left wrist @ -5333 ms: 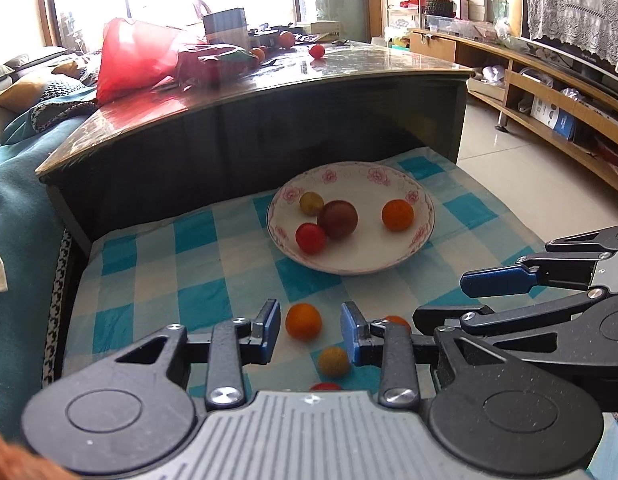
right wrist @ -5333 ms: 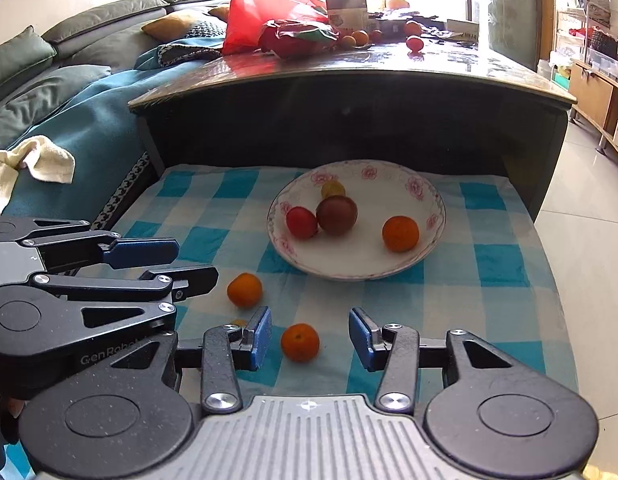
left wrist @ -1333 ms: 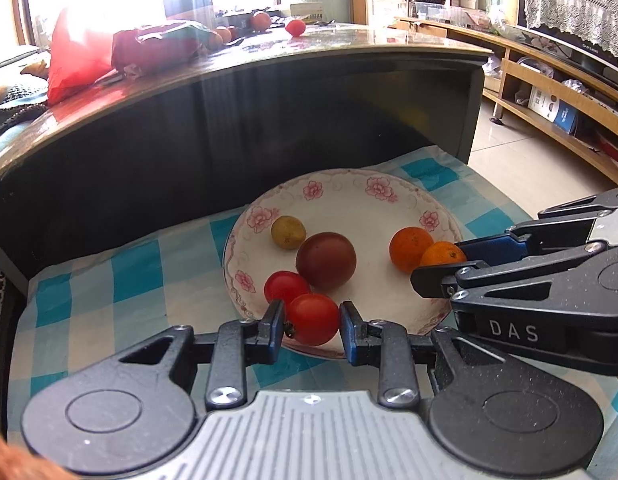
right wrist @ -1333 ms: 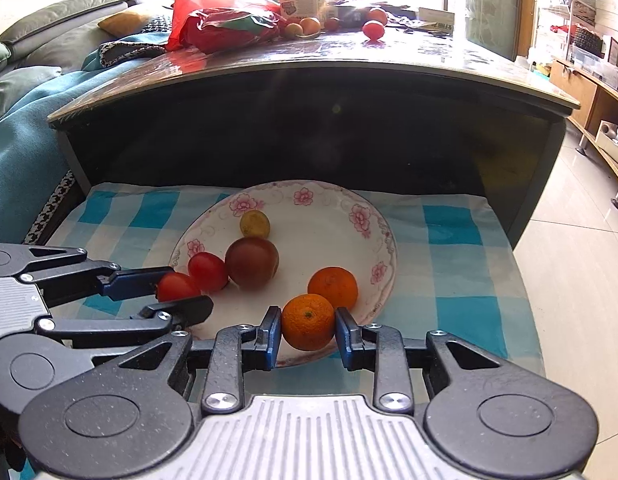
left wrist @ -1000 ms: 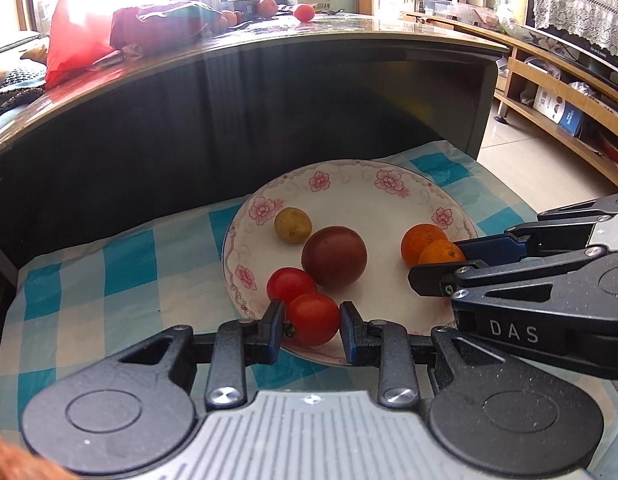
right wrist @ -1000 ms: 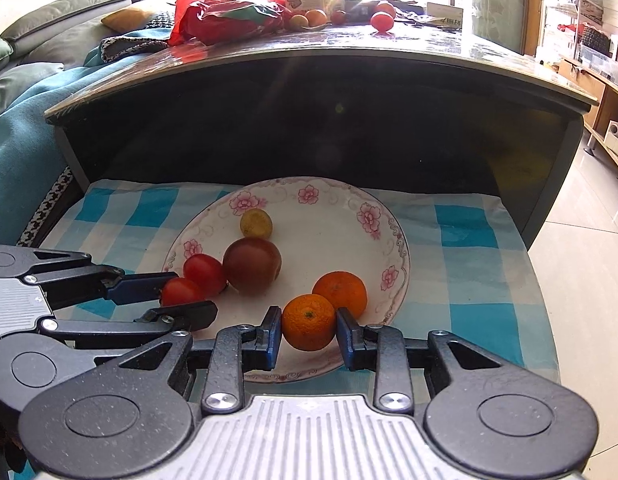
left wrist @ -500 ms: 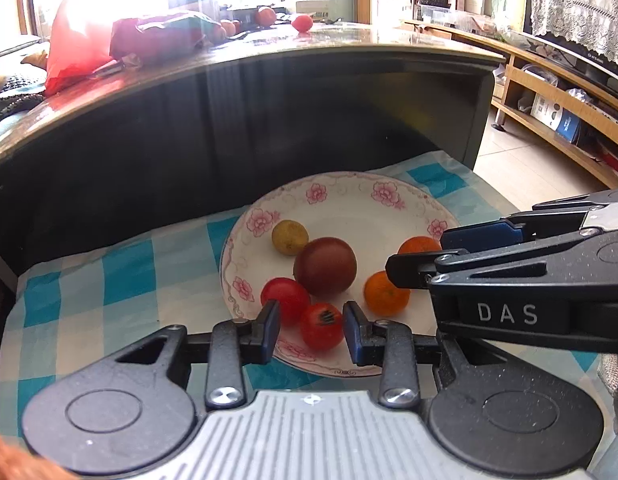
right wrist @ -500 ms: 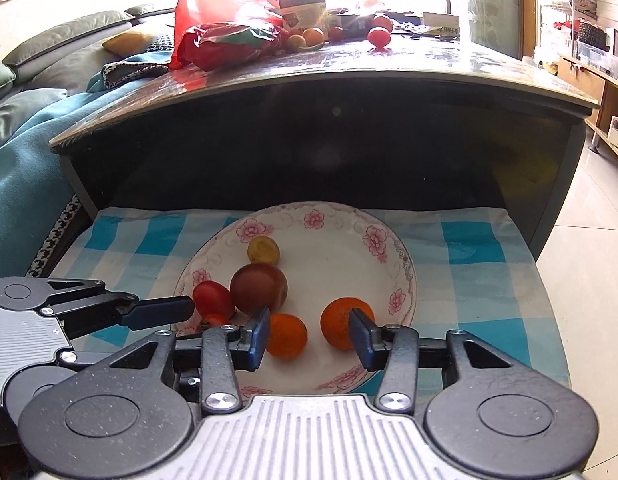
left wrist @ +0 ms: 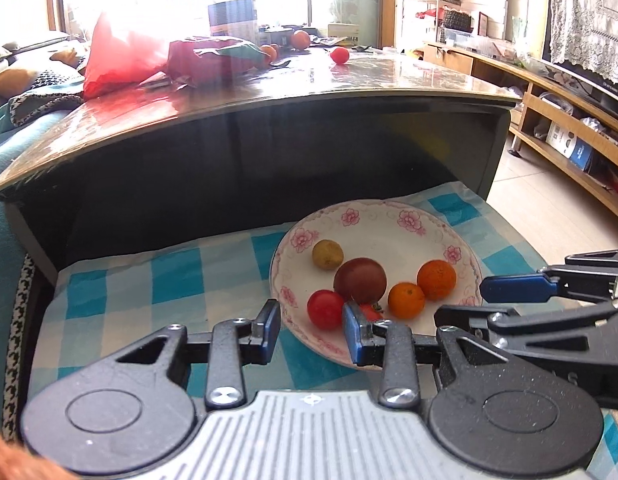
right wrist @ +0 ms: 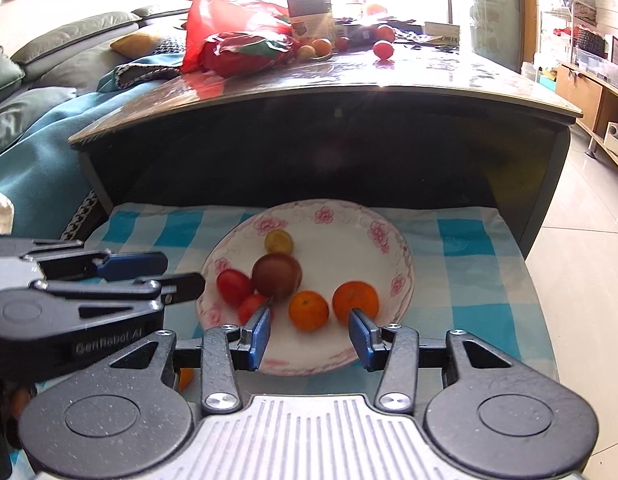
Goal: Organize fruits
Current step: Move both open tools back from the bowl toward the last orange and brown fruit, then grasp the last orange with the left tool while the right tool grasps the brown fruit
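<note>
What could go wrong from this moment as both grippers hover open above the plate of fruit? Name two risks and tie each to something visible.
1. The fruits crowd together: the small red tomato lies against the dark tomato, right by the right gripper, whose finger could knock them rolling.
2. The plate is shallow, and the two oranges sit near its rim, so a nudge might send one onto the checked cloth.

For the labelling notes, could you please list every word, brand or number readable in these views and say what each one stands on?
"GenRobot.AI": side of the left claw, in the right wrist view; faint, my best reading.
A lone "S", perhaps with an "A" before it: side of the right claw, in the left wrist view.
Box on the table, blue box on the shelf, wall posters: print too small or blurred to read.
</note>
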A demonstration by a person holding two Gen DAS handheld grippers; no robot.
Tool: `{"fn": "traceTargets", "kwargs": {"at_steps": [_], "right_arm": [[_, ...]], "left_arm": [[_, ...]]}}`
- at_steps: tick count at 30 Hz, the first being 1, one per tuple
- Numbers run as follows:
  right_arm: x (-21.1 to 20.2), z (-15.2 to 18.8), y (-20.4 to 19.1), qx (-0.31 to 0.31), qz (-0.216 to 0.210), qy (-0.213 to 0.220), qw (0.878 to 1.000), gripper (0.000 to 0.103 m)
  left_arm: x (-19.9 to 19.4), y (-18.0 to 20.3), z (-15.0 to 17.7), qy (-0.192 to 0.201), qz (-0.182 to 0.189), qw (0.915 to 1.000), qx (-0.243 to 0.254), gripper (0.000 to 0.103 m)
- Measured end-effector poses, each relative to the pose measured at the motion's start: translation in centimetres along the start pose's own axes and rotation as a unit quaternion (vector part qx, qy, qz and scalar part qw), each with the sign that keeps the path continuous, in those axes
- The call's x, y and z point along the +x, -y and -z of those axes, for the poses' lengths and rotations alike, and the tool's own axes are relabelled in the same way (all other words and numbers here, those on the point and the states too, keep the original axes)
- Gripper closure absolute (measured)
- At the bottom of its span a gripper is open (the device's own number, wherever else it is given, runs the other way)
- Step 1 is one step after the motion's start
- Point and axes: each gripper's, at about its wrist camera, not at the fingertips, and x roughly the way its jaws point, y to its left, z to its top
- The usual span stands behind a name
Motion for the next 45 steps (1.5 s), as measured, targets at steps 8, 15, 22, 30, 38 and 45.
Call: {"fn": "traceTargets", "kwargs": {"at_steps": [8,15,22,30,38,45], "right_arm": [[-1.2,3.3,-3.9,-0.039,-0.041,-0.036,0.998,0.064],[0.9,5.0,-7.8,-0.086,-0.065,-0.064,0.992,0.064],[2.7,5.3,-9.3,-0.1,-0.065,-0.08,0.99,0.081],[1.5,5.6,-8.0,-0.09,-0.061,-0.088,0.99,0.085],[-1.3,6.0,-4.7,-0.063,-0.027,-0.092,0.993,0.085],[-2.0,6.1,-2.7,-0.045,-0.008,-0.091,0.995,0.085]], "left_arm": [[-2.2,-1.0,1.9,-0.019,-0.018,0.9996,0.012,0.06],[-2.7,-3.3,3.1,-0.026,-0.028,0.9993,-0.005,0.06],[-1.9,-4.4,3.4,-0.031,-0.021,0.9992,-0.015,0.06],[-0.4,-3.2,3.9,-0.051,0.014,0.9986,0.003,0.06],[1.3,0.1,4.8,-0.051,0.053,0.9962,0.046,0.047],[2.8,2.2,5.6,-0.061,0.05,0.9942,0.074,0.059]]}}
